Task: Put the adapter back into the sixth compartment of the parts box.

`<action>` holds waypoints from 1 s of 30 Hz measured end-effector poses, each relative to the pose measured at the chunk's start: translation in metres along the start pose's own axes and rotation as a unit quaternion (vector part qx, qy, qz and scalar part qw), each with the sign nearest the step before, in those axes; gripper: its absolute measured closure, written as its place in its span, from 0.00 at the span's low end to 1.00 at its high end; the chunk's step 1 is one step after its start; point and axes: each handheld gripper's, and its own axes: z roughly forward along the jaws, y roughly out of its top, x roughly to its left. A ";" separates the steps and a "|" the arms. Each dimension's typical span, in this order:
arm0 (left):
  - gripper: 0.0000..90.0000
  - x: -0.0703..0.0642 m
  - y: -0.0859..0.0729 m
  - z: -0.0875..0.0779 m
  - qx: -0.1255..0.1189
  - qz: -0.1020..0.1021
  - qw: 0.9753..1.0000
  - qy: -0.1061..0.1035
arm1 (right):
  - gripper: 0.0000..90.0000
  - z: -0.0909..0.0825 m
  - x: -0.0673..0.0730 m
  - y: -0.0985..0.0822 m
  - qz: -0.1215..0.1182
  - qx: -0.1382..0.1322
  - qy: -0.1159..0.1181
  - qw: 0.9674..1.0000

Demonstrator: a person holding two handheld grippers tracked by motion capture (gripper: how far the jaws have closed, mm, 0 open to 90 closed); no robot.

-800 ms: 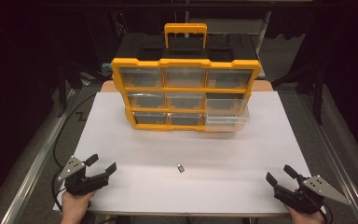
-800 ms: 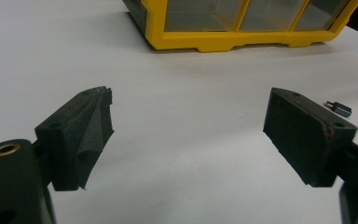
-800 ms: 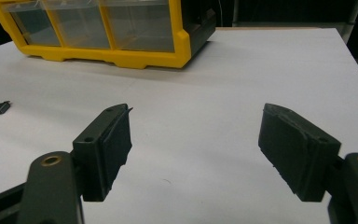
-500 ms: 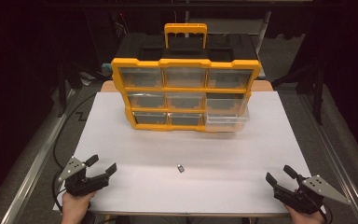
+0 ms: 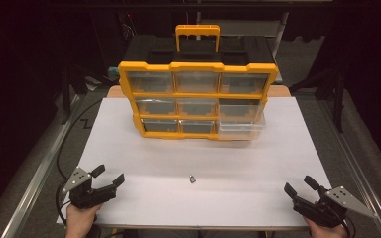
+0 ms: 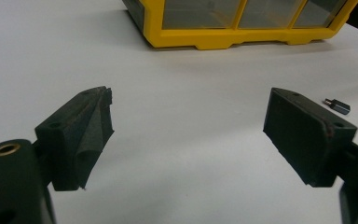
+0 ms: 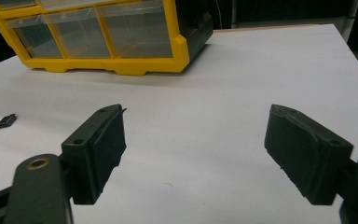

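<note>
Both idle at the near edge of the white surface (image 5: pixel 144 158): your left hand-held gripper (image 5: pixel 110 180) and right hand-held gripper (image 5: pixel 300 189) have jaws spread wide, nothing held. The small dark metal part (image 5: pixel 192 179) lies flat between them, well short of the yellow drawer organizer (image 5: pixel 198 96). Risk, I reckon: it's tiny and low, so the pads could skid it away or pinch off-centre.
</note>
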 end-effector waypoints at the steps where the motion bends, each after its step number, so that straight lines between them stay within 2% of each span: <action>1: 0.18 0.000 0.000 0.000 0.000 0.000 1.000 0.000 | 0.23 0.000 0.000 0.000 -0.002 -0.001 -0.001 1.000; 18: 0.19 -0.001 0.000 0.001 0.000 0.003 1.000 0.001 | 0.19 0.001 0.006 0.002 -0.011 -0.013 0.006 1.000; 24: 0.19 -0.001 0.000 0.002 0.001 0.004 1.000 0.001 | 0.19 0.000 0.005 0.003 0.000 -0.019 0.003 1.000; 30: 0.19 -0.002 0.000 0.002 0.004 0.006 1.000 0.002 | 0.19 0.003 0.007 0.004 -0.003 -0.018 0.008 1.000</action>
